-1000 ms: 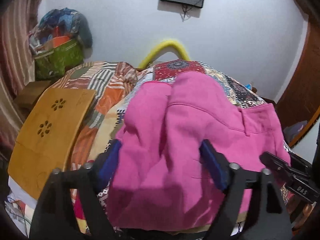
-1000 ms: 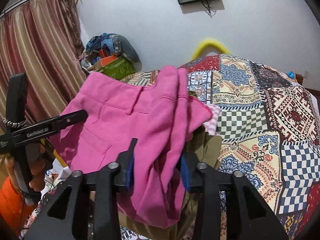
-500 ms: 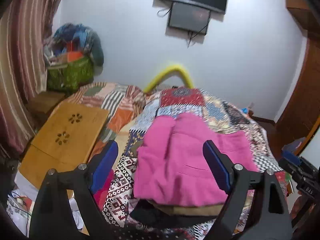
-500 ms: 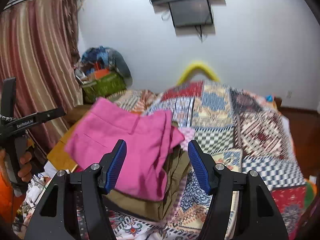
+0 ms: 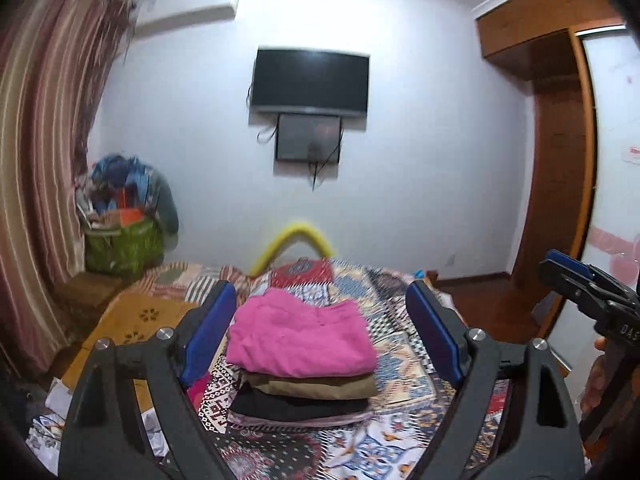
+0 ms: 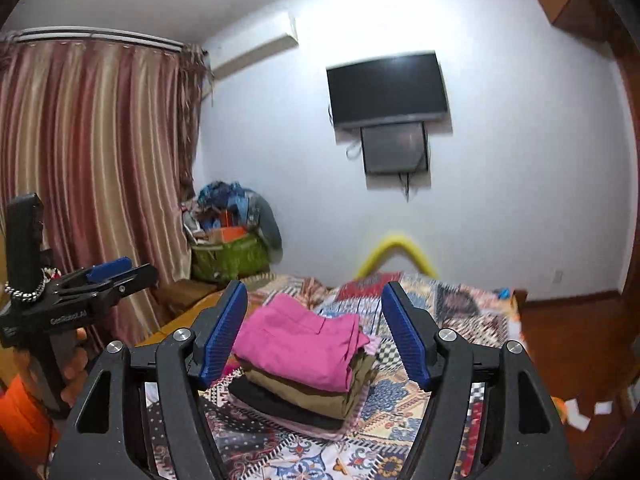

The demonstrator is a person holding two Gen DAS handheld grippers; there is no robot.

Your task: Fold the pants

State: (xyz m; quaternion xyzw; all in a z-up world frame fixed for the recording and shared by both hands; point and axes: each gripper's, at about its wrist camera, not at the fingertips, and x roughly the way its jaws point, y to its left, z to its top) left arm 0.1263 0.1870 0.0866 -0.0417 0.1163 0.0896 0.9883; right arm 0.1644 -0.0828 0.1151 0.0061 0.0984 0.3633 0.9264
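The folded pink pants (image 5: 300, 340) lie on top of a stack of folded clothes, above a tan garment (image 5: 316, 386) and a black one (image 5: 296, 406), on the patchwork bedspread (image 5: 400, 432). They also show in the right wrist view (image 6: 300, 346). My left gripper (image 5: 320, 340) is open and empty, held back from the stack. My right gripper (image 6: 316, 336) is open and empty, also held back. The right gripper shows at the right edge of the left wrist view (image 5: 588, 292). The left gripper shows at the left of the right wrist view (image 6: 108, 276).
A wooden lap table (image 5: 132, 324) lies on the bed left of the stack. A green bag of clutter (image 5: 120, 240) stands in the far left corner by the curtain (image 6: 100, 160). A TV (image 5: 310, 80) hangs on the far wall. A yellow foam arch (image 5: 296, 236) is behind the bed.
Both grippers opened, let go of the pink pants and pulled back and up. The pants now rest folded on the stack.
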